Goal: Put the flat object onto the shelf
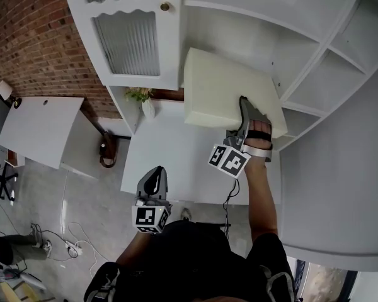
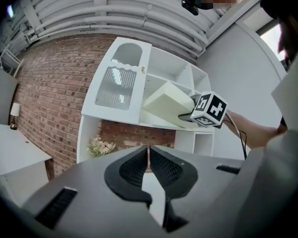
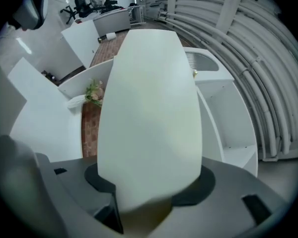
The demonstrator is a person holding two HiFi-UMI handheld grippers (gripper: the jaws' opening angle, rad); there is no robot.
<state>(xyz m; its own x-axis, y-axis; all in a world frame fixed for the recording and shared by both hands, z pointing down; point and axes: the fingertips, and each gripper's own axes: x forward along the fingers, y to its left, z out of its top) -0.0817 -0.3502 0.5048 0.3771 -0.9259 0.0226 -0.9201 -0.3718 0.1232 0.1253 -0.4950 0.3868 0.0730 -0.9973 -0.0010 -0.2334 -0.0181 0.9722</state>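
One flat object [image 1: 227,96] — a pale, thick slab — is pinched by its near edge in your right gripper [image 1: 246,119], jaws spread to its thickness, and it is tilted at the opening of the white shelf [image 1: 252,39], seemingly not yet laid down. Your left gripper [image 1: 152,184] hangs lower, well apart, jaws together on nothing. With that much overhang on one edge grip, the slab may twist loose or catch a far corner on the divider [image 1: 312,52] — likeliest if you push in tilted.

A red brick wall [image 1: 31,36] fills the upper left. Before it stands a white rectangular tabletop [image 1: 41,128] with a black office chair [image 1: 0,175] just beside it. A small white vase of pale flowers [image 1: 147,107] stands against brick further right, and loose cables [image 1: 63,244] trail over the grey concrete floor [image 1: 94,200].
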